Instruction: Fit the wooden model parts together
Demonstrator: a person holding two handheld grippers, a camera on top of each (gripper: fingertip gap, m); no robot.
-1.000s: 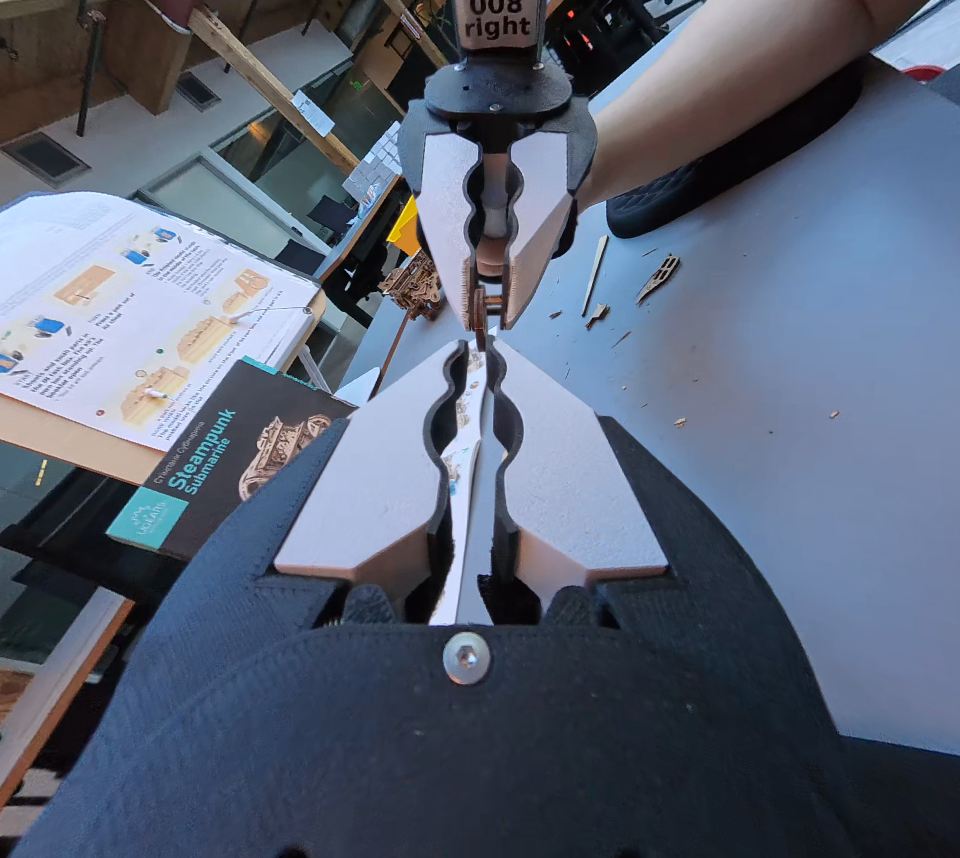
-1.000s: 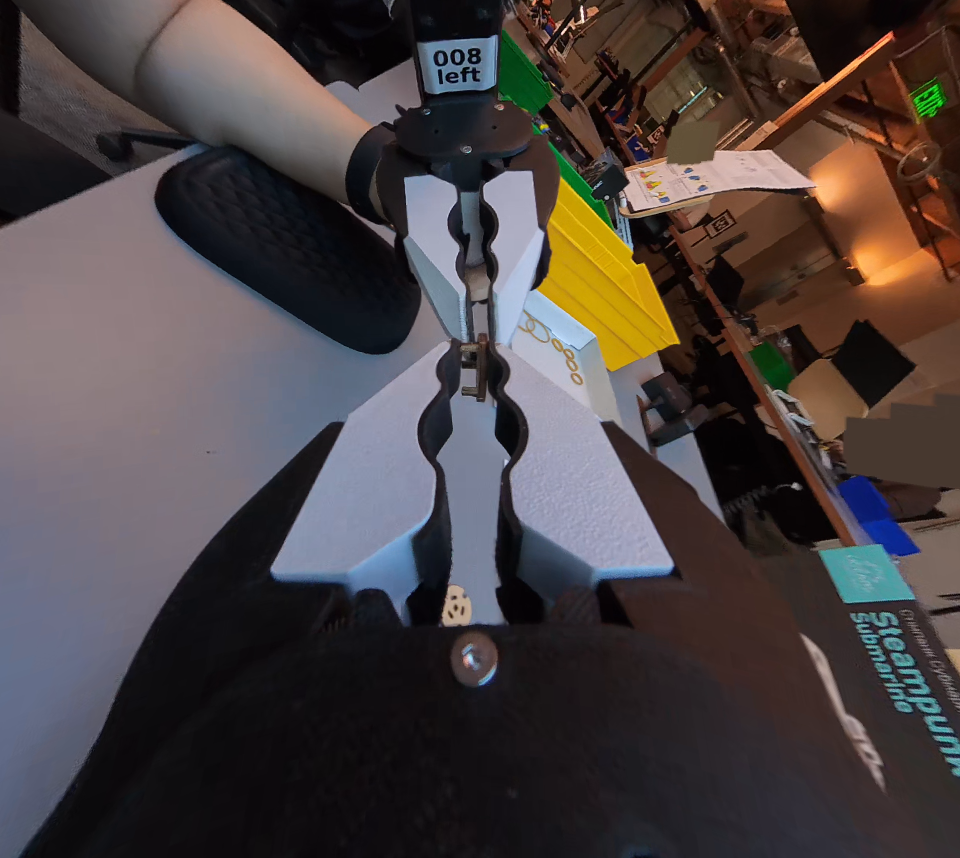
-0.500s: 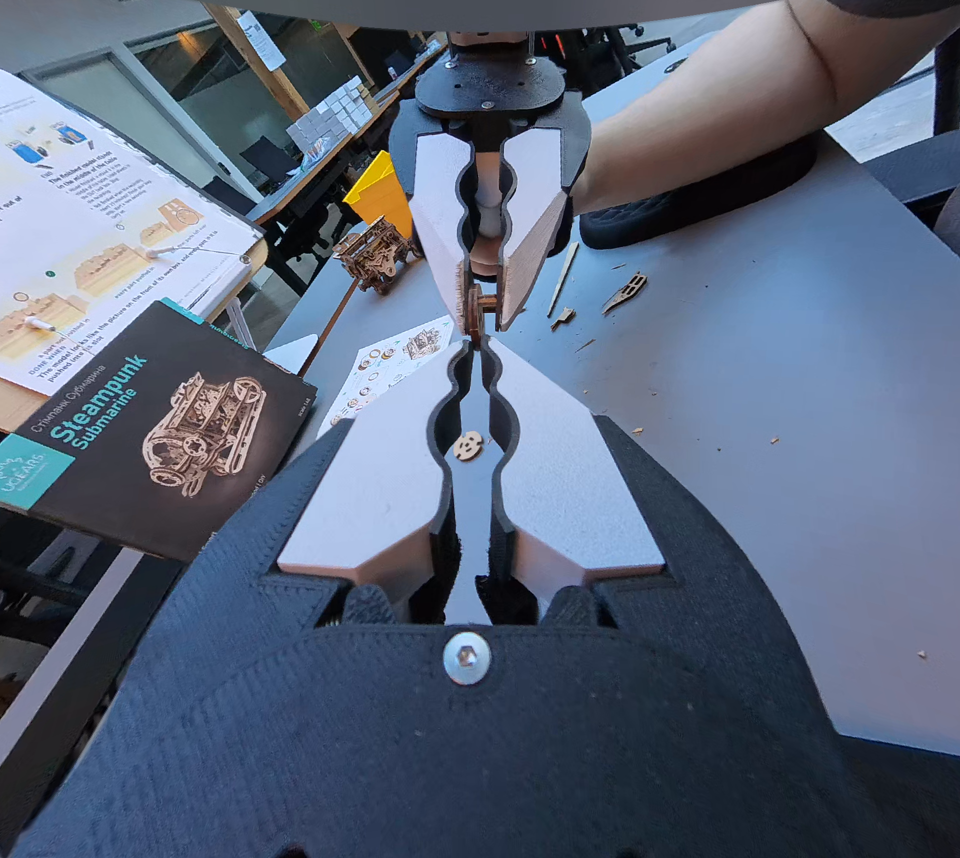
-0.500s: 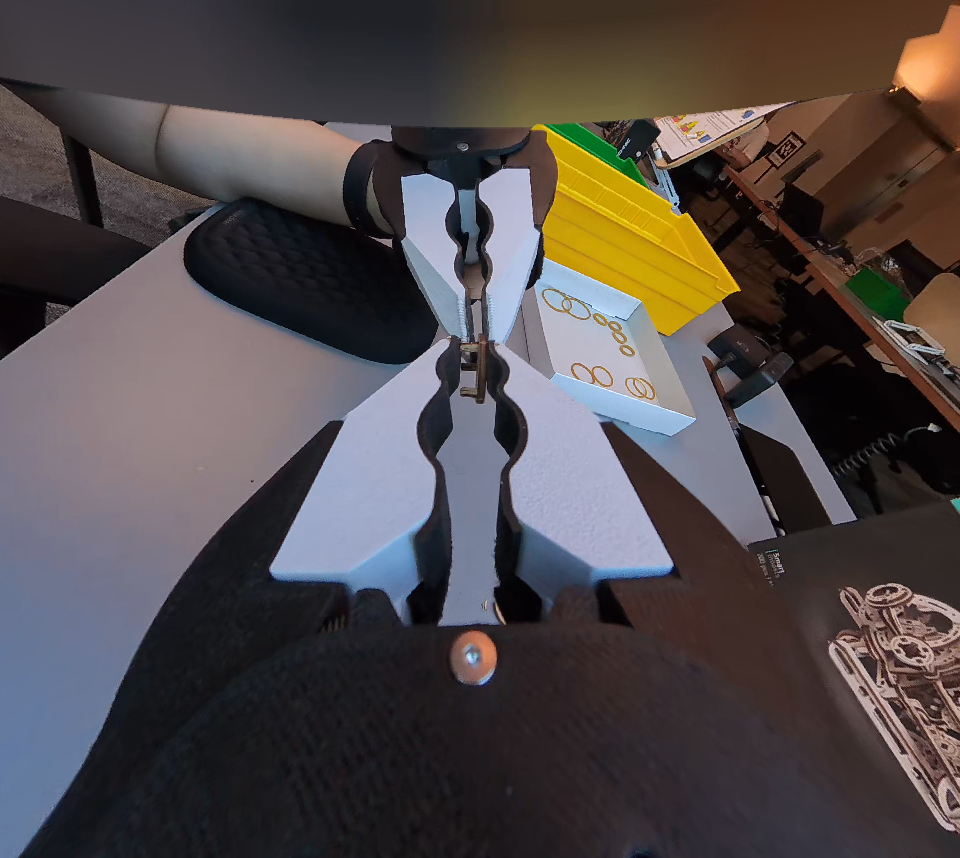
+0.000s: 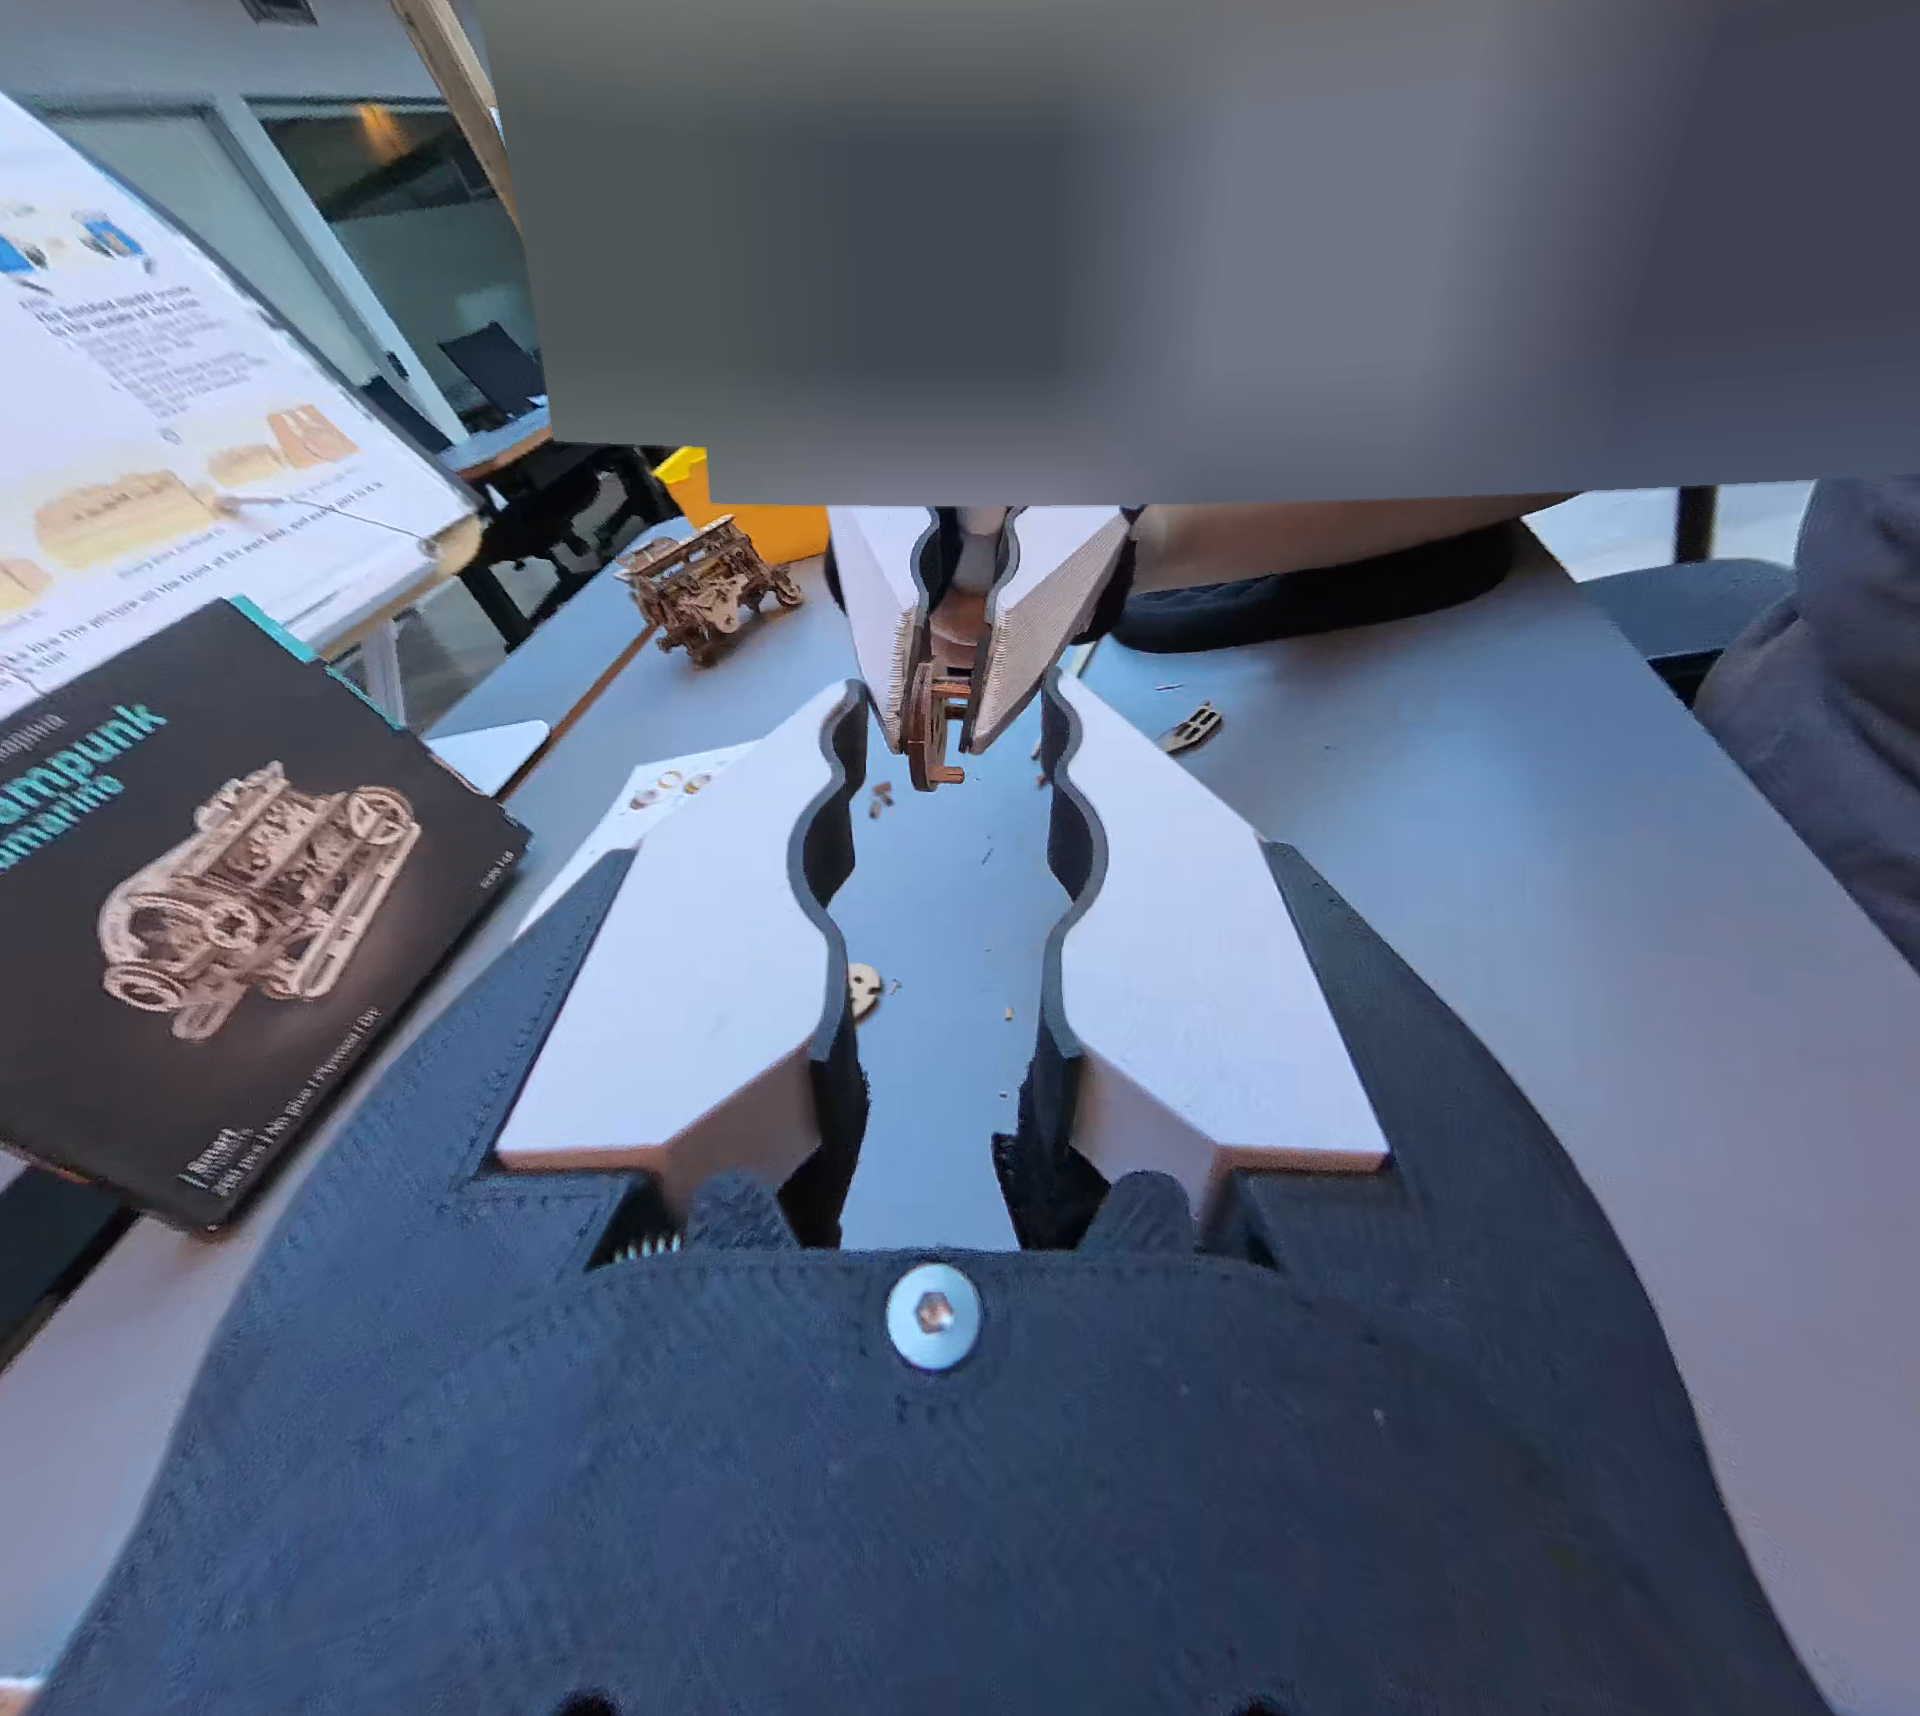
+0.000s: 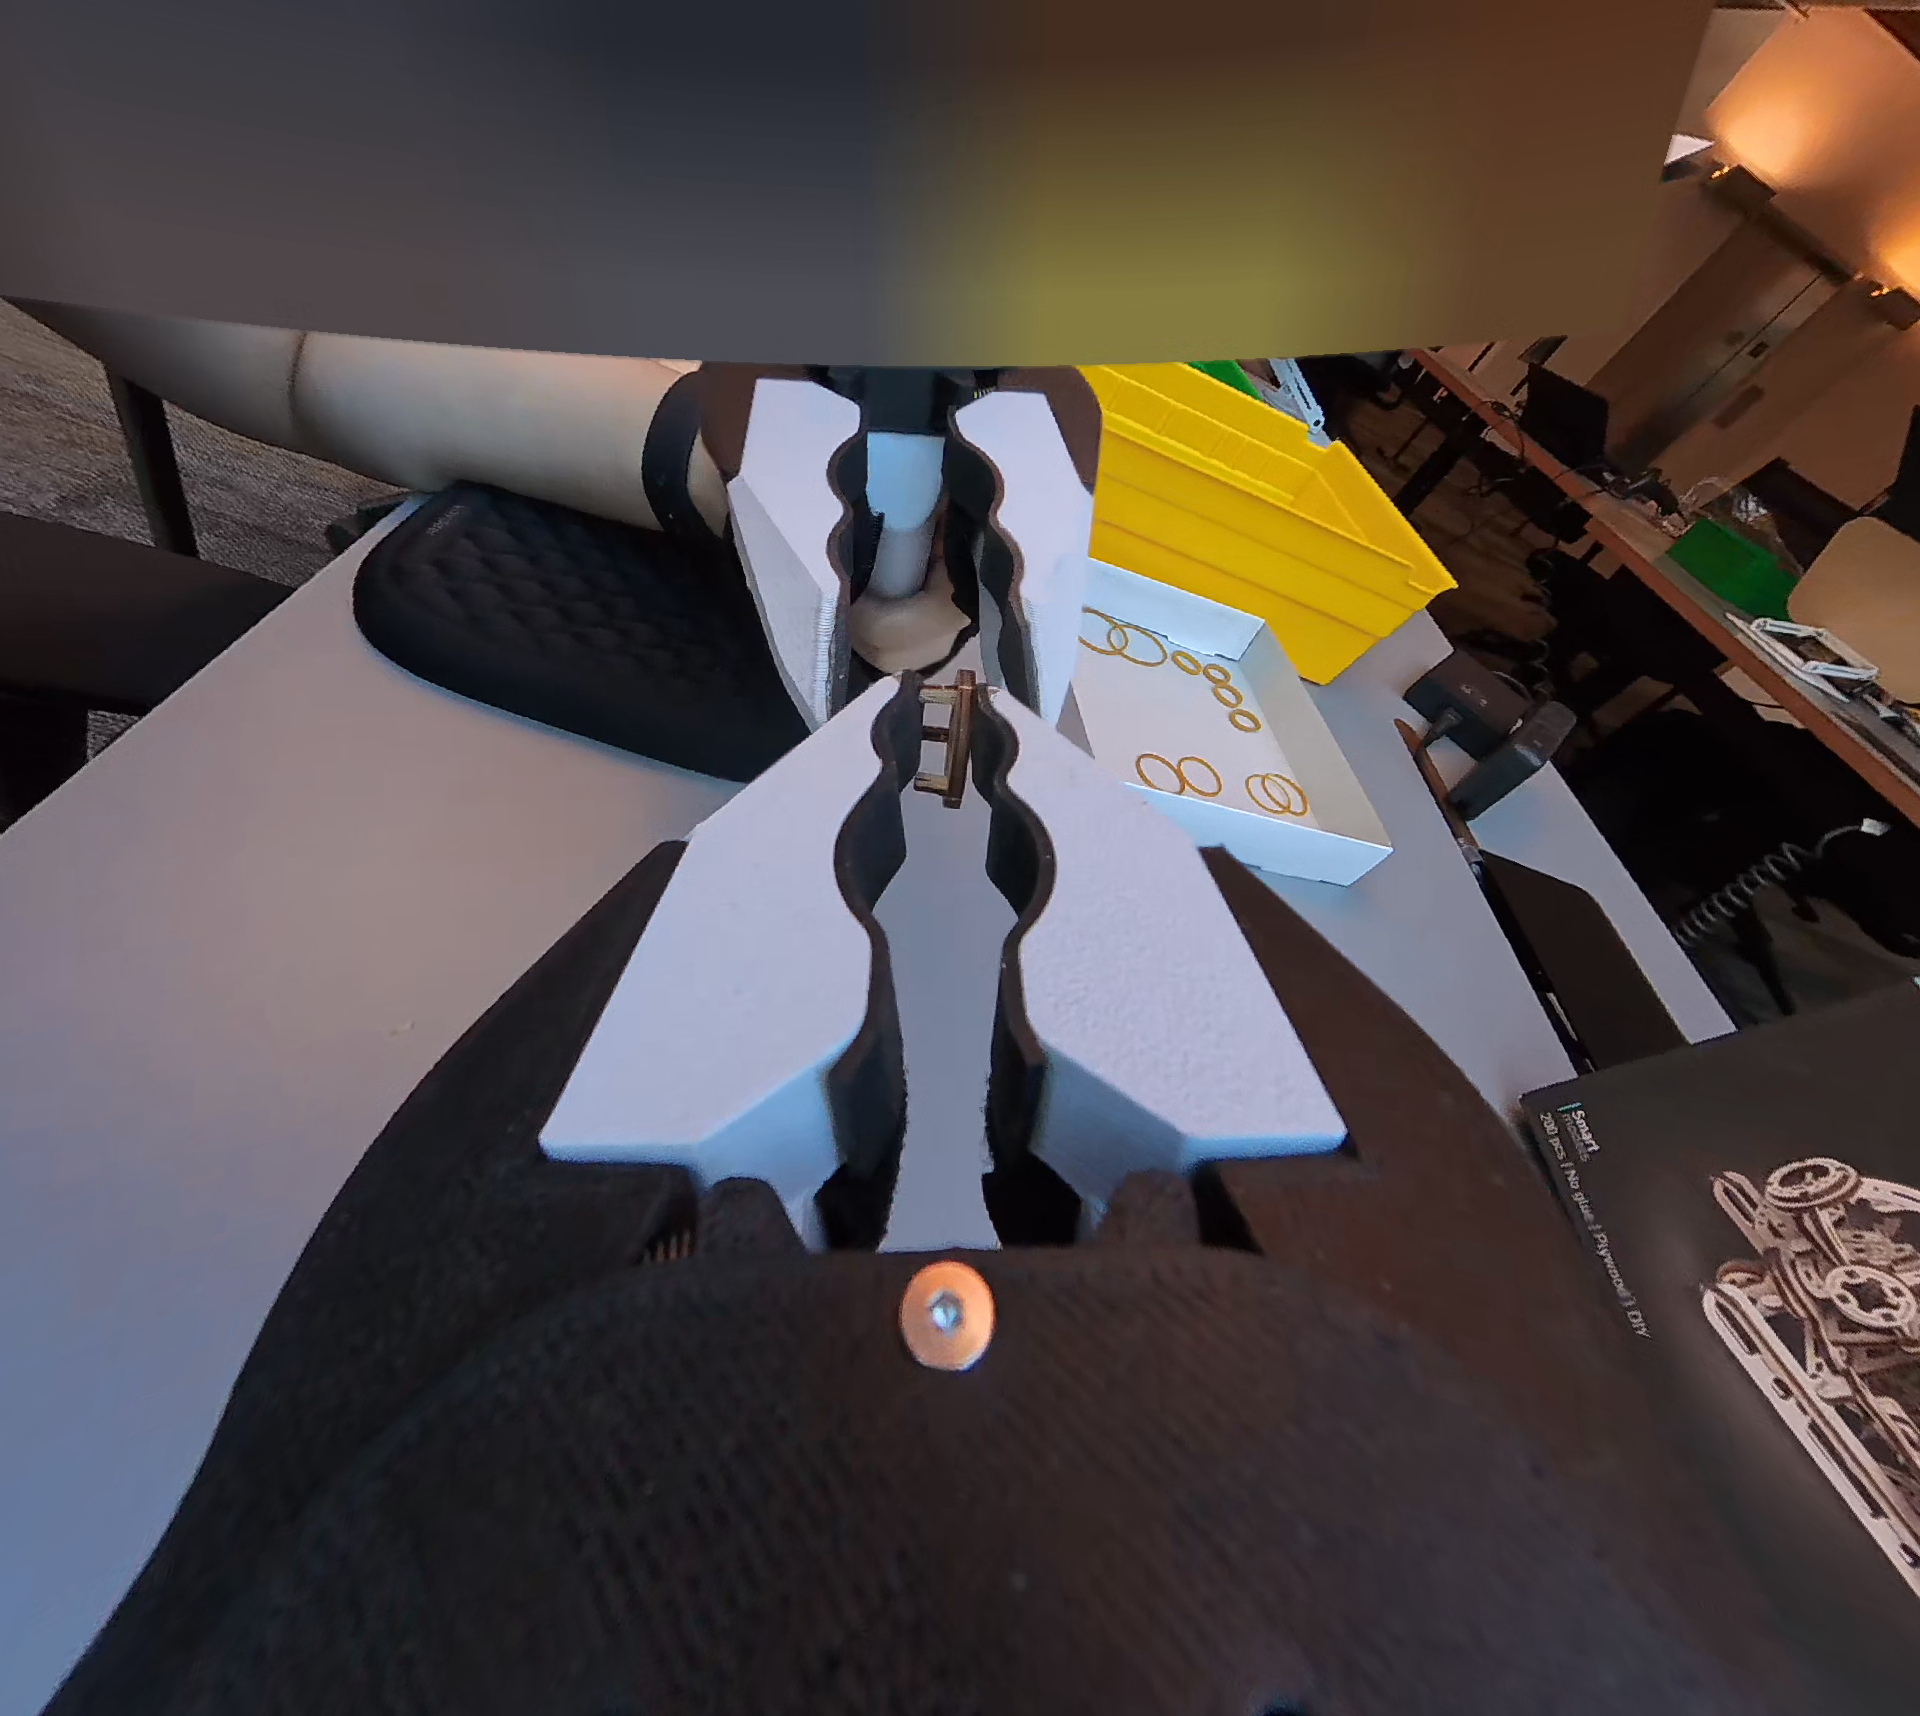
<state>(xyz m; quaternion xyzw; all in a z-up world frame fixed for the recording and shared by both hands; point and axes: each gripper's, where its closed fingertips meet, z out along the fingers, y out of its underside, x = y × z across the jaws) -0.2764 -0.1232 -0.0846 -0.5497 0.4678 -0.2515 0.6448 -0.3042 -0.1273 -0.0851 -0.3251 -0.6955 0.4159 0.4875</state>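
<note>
My right gripper [image 6: 948, 692] is shut on a small brown wooden frame part [image 6: 943, 752], held above the grey table [image 6: 260, 887]. In the left wrist view the same part [image 5: 932, 736] hangs from the right gripper's tips [image 5: 933, 716], just beyond my own fingertips. My left gripper [image 5: 951, 698] is open and empty, its jaws spread to either side of the part without touching it. Its white fingers [image 6: 779, 565] show opposite in the right wrist view. A small round wooden piece [image 5: 862, 989] lies on the table between the left fingers.
A half-built wooden model [image 5: 707, 596], a black kit box [image 5: 239, 887] and an open instruction booklet [image 5: 156, 419] are at the left. A white tray of golden rings [image 6: 1226, 731], a yellow bin [image 6: 1247, 523] and a black wrist rest [image 6: 561, 617] lie beyond. Wood scraps [image 5: 1193, 726] dot the table.
My left gripper has opened and let go of the part; it was closed at the part before. Both grippers have tilted down toward the table. The right gripper still holds the part.
</note>
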